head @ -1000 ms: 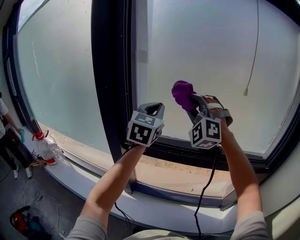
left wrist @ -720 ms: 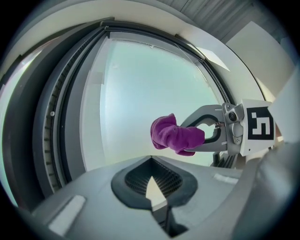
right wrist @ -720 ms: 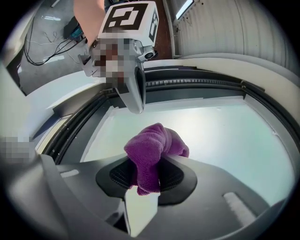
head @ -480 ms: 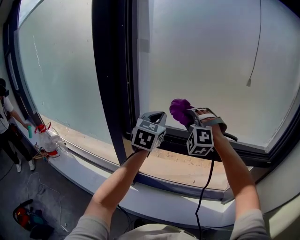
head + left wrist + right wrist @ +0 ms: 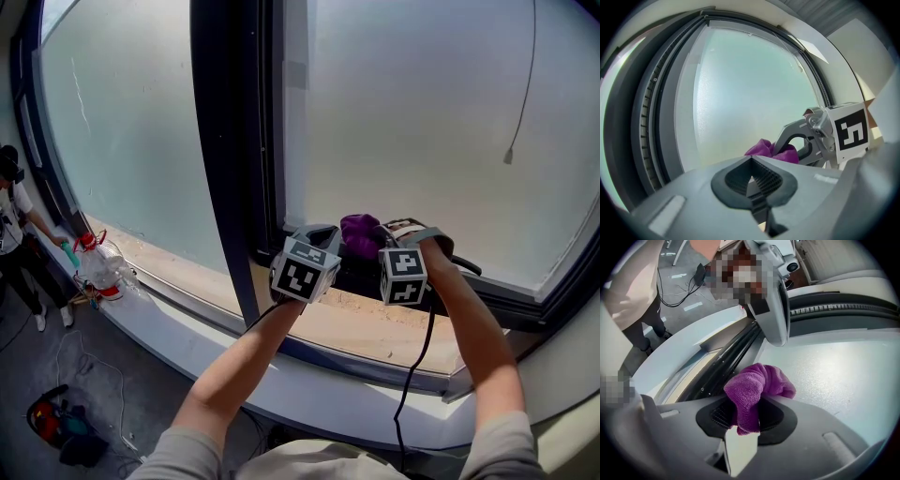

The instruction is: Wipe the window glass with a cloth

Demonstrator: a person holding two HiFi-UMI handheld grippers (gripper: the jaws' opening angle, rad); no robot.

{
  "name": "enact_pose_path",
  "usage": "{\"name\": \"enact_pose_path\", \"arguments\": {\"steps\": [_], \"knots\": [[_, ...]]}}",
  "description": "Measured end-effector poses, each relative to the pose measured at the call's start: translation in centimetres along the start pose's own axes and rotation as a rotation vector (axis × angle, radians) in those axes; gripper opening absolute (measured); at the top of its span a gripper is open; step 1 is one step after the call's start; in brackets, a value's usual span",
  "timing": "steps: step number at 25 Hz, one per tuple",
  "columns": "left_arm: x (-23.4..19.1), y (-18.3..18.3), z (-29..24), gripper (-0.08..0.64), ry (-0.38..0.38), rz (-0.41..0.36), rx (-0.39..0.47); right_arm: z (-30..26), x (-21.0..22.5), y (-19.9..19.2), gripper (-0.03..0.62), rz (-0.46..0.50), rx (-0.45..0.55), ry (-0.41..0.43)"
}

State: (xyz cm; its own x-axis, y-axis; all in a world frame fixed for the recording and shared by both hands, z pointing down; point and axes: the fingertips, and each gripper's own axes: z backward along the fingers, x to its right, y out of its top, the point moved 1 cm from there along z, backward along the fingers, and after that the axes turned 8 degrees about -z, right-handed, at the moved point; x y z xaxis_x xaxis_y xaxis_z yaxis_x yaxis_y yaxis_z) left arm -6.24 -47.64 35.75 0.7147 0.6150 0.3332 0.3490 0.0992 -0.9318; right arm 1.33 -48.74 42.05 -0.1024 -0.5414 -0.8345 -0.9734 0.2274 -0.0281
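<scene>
The purple cloth (image 5: 361, 232) is bunched in my right gripper (image 5: 377, 236), which is shut on it. The cloth sits low on the big right window pane (image 5: 422, 112), just above the dark bottom frame (image 5: 487, 302). In the right gripper view the cloth (image 5: 757, 387) bulges out of the right gripper (image 5: 747, 417) against the frosted-looking glass (image 5: 834, 376). My left gripper (image 5: 317, 236) hangs just left of the cloth, shut and empty. From the left gripper view, the left gripper (image 5: 752, 182) points at the glass (image 5: 750, 89), with the cloth (image 5: 769, 150) to its right.
A wide dark mullion (image 5: 230, 141) splits the right pane from the left pane (image 5: 131, 122). A tan sill (image 5: 375, 330) runs below. A plastic bottle with red cap (image 5: 94, 272) stands on the ledge at left, near a person (image 5: 17, 234). A thin cord (image 5: 512, 150) hangs at right.
Both grippers have come down the right pane, the cloth sliding from mid-height to just above the bottom frame. The left gripper stayed beside the right one.
</scene>
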Motion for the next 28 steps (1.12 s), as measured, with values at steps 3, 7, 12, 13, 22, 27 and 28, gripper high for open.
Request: {"name": "enact_pose_path", "arguments": {"steps": [3,7,12,13,22,27,28], "knots": [[0.2,-0.1,-0.2,0.000,0.003,0.003,-0.006,-0.3,-0.5,-0.1,0.138,0.016,-0.001,0.036],[0.4,-0.1,0.0,0.000,0.021,0.007,-0.009,0.5,-0.3,0.3,0.138,-0.009,0.038,0.050],[-0.1,2.6,1.1,0.000,0.079,-0.005,0.035,3.8,1.8,1.0,0.141,-0.068,0.148,-0.033],[-0.2,3.7,1.4,0.000,0.095,-0.012,0.053,4.9,2.4,1.2,0.141,-0.083,0.179,-0.052],[-1.0,16.9,4.4,0.000,0.185,-0.108,0.233,16.0,13.3,0.6,0.143,-0.260,0.374,-0.368],[-1.9,23.1,5.4,0.000,0.178,-0.164,0.316,22.6,21.7,-0.4,0.143,-0.392,0.411,-0.570],[-2.0,23.9,5.5,0.000,0.173,-0.176,0.329,23.8,23.1,-0.3,0.144,-0.411,0.419,-0.610]]}}
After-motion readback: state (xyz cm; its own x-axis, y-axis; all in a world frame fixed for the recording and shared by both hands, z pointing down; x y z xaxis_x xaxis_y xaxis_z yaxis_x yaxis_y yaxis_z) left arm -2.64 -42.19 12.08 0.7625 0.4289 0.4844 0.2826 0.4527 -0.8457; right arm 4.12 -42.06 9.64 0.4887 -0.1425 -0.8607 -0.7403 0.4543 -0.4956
